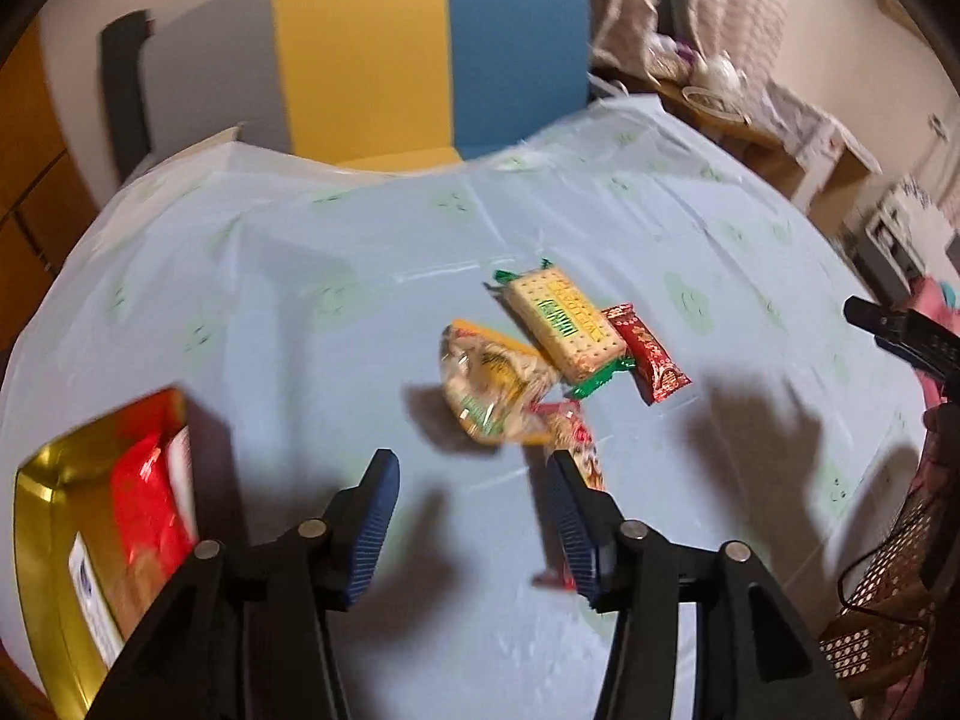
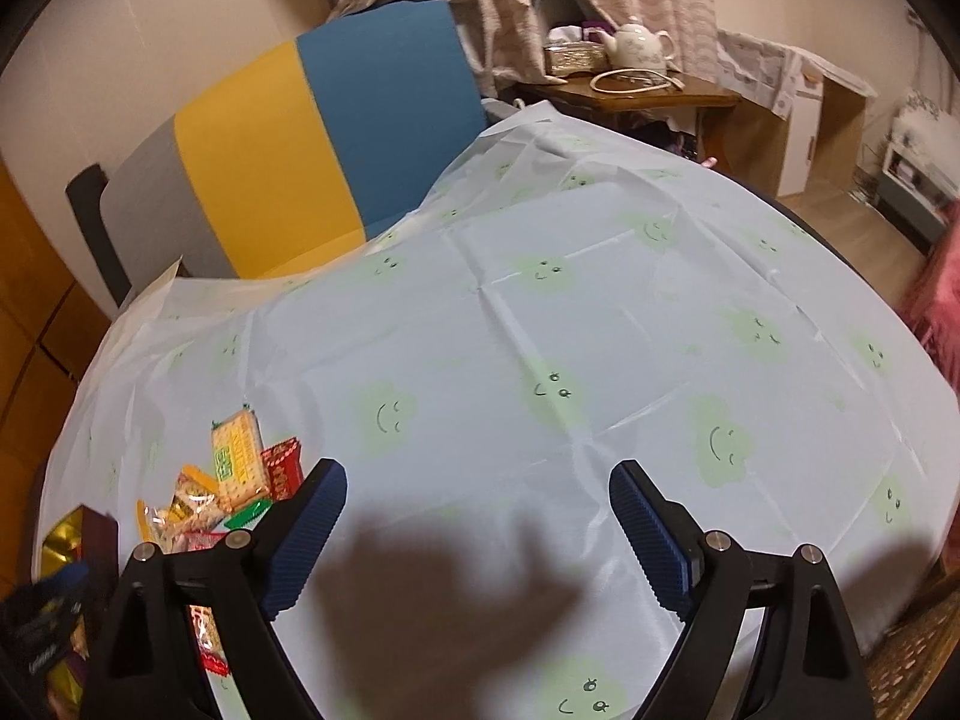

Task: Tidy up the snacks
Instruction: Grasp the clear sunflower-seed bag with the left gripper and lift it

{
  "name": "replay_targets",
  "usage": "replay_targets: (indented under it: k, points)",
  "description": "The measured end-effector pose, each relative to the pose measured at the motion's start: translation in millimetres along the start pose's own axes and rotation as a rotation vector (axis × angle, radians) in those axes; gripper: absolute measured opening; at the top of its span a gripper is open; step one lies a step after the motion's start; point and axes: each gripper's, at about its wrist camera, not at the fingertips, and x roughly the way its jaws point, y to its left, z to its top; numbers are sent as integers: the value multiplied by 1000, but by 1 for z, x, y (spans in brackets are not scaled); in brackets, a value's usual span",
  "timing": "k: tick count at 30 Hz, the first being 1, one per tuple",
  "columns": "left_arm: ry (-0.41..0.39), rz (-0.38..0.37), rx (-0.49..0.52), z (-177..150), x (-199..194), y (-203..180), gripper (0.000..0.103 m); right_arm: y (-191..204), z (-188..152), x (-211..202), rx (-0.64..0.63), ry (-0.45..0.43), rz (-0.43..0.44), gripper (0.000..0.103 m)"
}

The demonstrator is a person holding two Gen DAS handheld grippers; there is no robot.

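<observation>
While hovering low over the worktop (image 1: 300, 300), left gripper (image 1: 474, 516) spread wide, nothing between its blue pads. Ahead of it and slightly right, 4 loose snacks in a cluster: clear bag of crackers (image 1: 495, 387) nearest the gap, long cracker pack (image 1: 564, 321) with green ends beyond that, dark red bar (image 1: 645, 354) touching the pack's right side, and red-and-white packet (image 1: 573, 450) partly hidden behind the right finger (image 1: 576, 531). Off to the lower left, gold tin (image 1: 42, 516) already holding a red pack (image 1: 150, 510) and a white-labelled item, too blurred to name.

Right gripper (image 2: 477, 531) also open and empty, poised over bare cloth, with the snack cluster far to its left, past its left finger (image 2: 306, 534). Edge of the tin just visible there too, at the lower left.

Judged step: between placements, about to pick the next snack for the tin. Roughly part-way through, with 4 pieces left outside.

Next move likely calls for easing the left gripper forward and a touch right, lowering until the pads straddle the clear bag or the red-and-white packet, then closing gently. Crinkly wrappers liable to slide on the slick cloth, so a squeeze across the narrow width advisable, avoiding the neighbours.
</observation>
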Motion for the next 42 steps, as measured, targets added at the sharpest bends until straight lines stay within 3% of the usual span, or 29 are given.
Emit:
replay_targets:
  k: [2,6,8,10,13,16,17,19,22,30,42]
  points:
    - [28,-11,15,11,13,-2,52,5,-1,1,-26,1,-2,90]
    - [91,-53,20,35,41,-3,73,12,-2,2,-65,3,3,91]
    - [122,-46,53,44,56,-8,73,15,-3,3,-79,5,6,91]
    - [157,-27,104,50,73,-13,81,17,-3,5,-92,10,10,91]
    - [228,-2,138,53,103,-15,81,20,-4,6,-109,14,21,92]
    - [258,-27,77,52,120,-6,81,23,-5,7,-129,18,21,92]
    - [238,-39,49,52,118,-2,79,24,-5,7,-134,18,20,92]
    - [206,-21,25,49,111,5,61,24,-6,7,-139,19,20,92]
    - [180,-54,-44,40,101,22,58,25,-6,8,-144,21,17,92]
    - [115,34,-90,-9,68,24,58,28,-9,8,-164,21,-4,92]
    - [-68,101,-68,-99,20,-1,59,23,-11,3,-124,12,-28,92]
